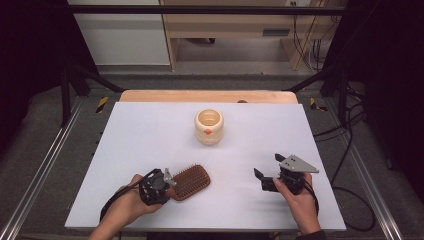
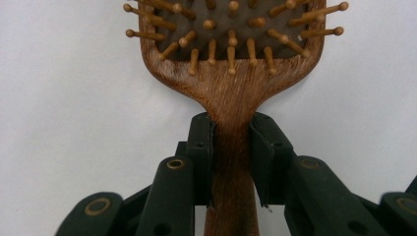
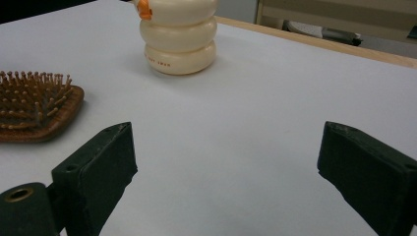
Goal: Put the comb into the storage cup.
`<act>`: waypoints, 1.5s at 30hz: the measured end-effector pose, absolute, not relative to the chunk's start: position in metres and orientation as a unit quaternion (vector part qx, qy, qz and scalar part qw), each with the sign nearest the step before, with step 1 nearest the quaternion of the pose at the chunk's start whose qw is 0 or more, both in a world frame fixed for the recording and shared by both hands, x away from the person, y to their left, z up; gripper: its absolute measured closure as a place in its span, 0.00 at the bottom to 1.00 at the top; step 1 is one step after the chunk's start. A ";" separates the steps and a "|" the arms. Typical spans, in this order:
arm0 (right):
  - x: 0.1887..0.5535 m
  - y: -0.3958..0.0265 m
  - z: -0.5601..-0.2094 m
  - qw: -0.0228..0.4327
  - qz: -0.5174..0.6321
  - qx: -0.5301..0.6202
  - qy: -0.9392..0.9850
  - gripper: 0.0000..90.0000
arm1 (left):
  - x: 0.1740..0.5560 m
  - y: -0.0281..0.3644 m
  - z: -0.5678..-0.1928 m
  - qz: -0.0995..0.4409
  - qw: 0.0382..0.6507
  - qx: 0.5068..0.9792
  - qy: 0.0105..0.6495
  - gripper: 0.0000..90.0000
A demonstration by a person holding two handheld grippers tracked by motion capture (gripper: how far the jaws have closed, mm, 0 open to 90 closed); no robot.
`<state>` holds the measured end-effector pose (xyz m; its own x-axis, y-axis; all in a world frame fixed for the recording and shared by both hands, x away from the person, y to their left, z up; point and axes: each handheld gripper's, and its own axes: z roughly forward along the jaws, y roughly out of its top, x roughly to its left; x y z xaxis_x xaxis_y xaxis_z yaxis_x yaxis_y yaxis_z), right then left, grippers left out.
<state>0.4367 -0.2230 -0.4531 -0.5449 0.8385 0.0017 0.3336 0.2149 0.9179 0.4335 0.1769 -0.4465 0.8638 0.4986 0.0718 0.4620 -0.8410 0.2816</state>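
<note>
From above, the brush (image 1: 189,182) lies on the white bench (image 1: 150,135) near its front edge, left of centre, bristles up, with its handle under the left tongs (image 1: 169,183), so the grip itself is hard to read there. The left gripper view settles it: the two black pads (image 2: 201,147) press on either side of the wooden handle just below where it widens into the head (image 2: 231,78), and the left tongs (image 2: 232,147) are clamped on the brush. That view also shows the round-tipped wooden pins (image 2: 231,49) set in a dark cushion, detail lost from above. The right tongs (image 1: 269,172) sit at the front right of the bench, well apart from the brush. In the right gripper view the right tongs (image 3: 226,162) stand wide with bare bench between the pads. That view shows the cream pot (image 3: 179,37) from the side as three stacked rings with an orange spot near the top; from above the pot (image 1: 209,126) shows its open mouth, standing upright mid-bench, beyond both hands.
</note>
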 end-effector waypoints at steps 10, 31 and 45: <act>0.437 -0.224 -0.453 0.261 0.485 0.399 0.733 0.09 | 0.431 0.178 -0.442 0.090 0.140 0.956 0.241 0.81; 0.436 -0.223 -0.452 0.260 0.489 0.399 0.731 0.09 | 0.426 0.182 -0.430 0.179 0.256 0.916 0.252 0.81; 0.434 -0.215 -0.450 0.236 0.521 0.392 0.721 0.08 | 0.421 0.181 -0.434 0.220 0.327 0.879 0.267 0.81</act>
<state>0.4338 -0.2149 -0.4496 -0.5816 0.8107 0.0673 0.3182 0.1506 0.9360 0.4208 0.1810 -0.4342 0.7605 0.6139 0.2115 0.3268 -0.6433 0.6924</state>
